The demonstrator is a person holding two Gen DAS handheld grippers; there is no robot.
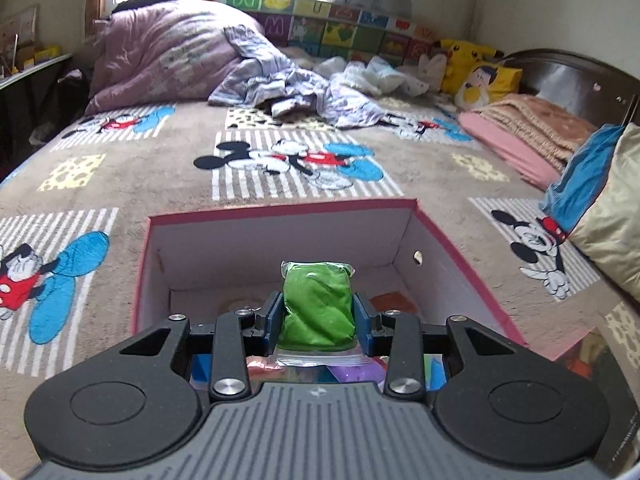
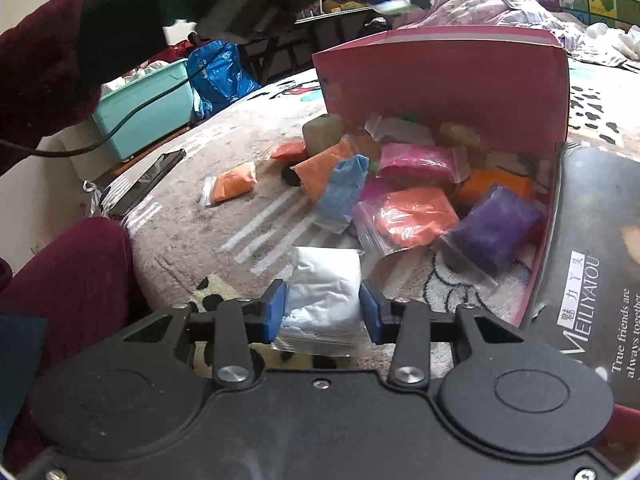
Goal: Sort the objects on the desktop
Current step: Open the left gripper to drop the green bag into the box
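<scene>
My left gripper (image 1: 318,314) is shut on a green clay bag (image 1: 318,304) and holds it above the open pink box (image 1: 280,216), whose white inside shows an orange bag (image 1: 394,303) on the floor. My right gripper (image 2: 323,312) is shut on a white clay bag (image 2: 324,292) just above the blanket. Ahead of it lies a pile of small bags against the pink box wall (image 2: 440,80): purple (image 2: 494,232), salmon (image 2: 412,216), blue (image 2: 346,188), magenta (image 2: 416,162), orange (image 2: 320,170). One orange bag (image 2: 232,186) lies apart to the left.
The work surface is a bed with a Mickey Mouse blanket (image 1: 280,160). A black box lid (image 2: 592,272) lies at the right. A phone (image 2: 148,180) lies at the bed's left edge; a teal bin (image 2: 148,112) stands beyond. Pillows and folded blankets (image 1: 528,132) lie farther back.
</scene>
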